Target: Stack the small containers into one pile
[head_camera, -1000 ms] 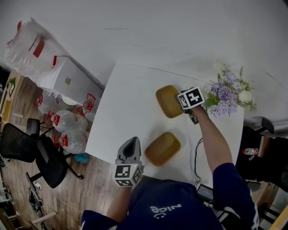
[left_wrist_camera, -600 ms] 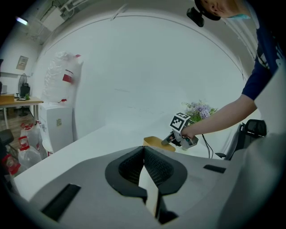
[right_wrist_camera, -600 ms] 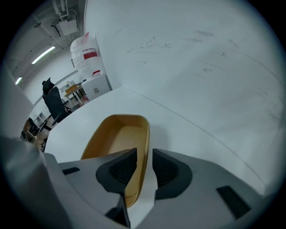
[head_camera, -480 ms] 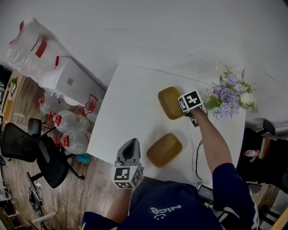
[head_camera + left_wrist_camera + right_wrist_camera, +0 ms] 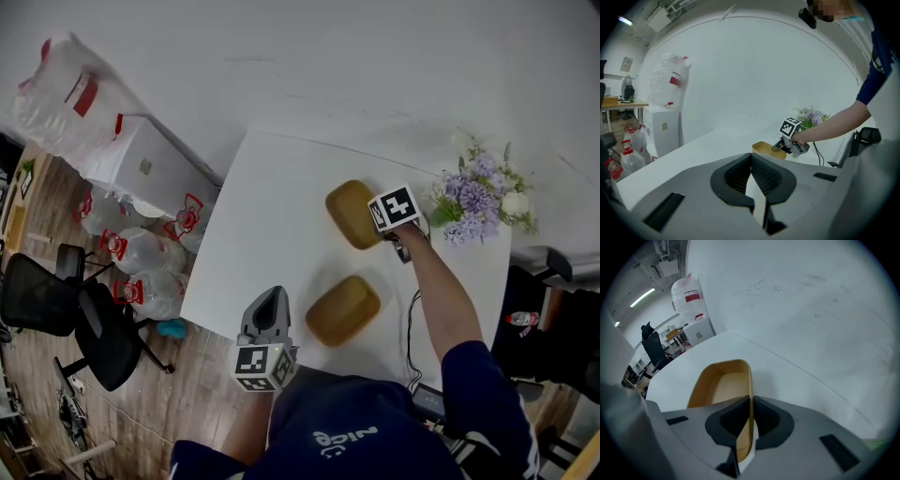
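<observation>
Right gripper (image 5: 750, 401) just clamped container (image 5: 719, 385), lengthwise ahead

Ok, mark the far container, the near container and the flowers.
far container (image 5: 349, 214): head view, on its inside floor.
near container (image 5: 342, 309): head view, on the middle of its tan surface.
flowers (image 5: 474, 199): head view, on the purple blooms.

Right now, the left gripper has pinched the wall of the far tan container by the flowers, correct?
No, the right gripper does that: its jaws have just closed on the wall of the far tan container by the flowers, as the right gripper view shows. The left gripper is shut on nothing.
</observation>
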The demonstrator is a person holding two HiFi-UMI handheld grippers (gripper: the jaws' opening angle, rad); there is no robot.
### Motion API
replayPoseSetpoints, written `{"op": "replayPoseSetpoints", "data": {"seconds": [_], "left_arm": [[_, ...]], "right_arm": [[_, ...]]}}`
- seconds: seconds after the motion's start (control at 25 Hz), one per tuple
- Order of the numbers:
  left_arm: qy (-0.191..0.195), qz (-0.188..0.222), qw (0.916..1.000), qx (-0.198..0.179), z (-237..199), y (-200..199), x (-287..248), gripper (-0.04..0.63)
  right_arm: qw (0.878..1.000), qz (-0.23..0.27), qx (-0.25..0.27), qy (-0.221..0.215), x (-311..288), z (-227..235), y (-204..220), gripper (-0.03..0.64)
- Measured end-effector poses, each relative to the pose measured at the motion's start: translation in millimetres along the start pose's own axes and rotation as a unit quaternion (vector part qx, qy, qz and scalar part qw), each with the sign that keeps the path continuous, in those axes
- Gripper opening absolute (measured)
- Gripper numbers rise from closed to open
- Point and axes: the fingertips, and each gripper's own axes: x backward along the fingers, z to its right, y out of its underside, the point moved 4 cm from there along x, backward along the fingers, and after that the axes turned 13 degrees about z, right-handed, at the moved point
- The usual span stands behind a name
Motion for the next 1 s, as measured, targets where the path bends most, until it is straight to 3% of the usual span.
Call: {"op": "replayPoseSetpoints", "data": {"seconds": [0.56,1.0], "left_arm": [[0.006,0.001,1.0,0.004,3,5,11,0.018],[0.011,0.011,0.9999,0.005,11,3,33,0.018]], "right_arm": [[0.998,0.06,0.017,0.024,30,-5,-26,0.055],[0.992,0.126,0.014,0.0,71,-36,-48,0.055]]}}
